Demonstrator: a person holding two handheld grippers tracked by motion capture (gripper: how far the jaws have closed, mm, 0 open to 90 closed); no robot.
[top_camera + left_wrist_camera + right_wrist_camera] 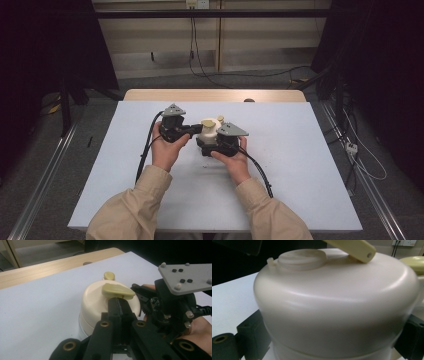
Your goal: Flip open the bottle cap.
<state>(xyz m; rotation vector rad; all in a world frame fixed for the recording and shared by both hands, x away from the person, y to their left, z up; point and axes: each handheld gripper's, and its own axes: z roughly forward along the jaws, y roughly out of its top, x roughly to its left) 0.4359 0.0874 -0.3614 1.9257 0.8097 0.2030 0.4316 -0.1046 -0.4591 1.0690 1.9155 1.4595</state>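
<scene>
A cream round container (206, 132) with a domed lid stands on the white table top (300, 165) near its middle. A pale yellow crank handle (117, 290) lies across the lid, with a yellow knob (109, 275) beyond it. My left gripper (119, 303) is shut on the near end of that handle, reaching in from the left (198, 129). My right gripper (332, 342) holds the container's body, one black jaw pressed to each side. In the high view it sits at the container's near right (214, 146). The lid's flat round cap (302, 257) is close to the camera.
The white top ends in a wooden strip (215, 95) at the far side, where a small round thing (248, 100) sits. Cables (362, 160) trail over the grey floor on the right. Metal rails (45, 175) run along both sides of the table.
</scene>
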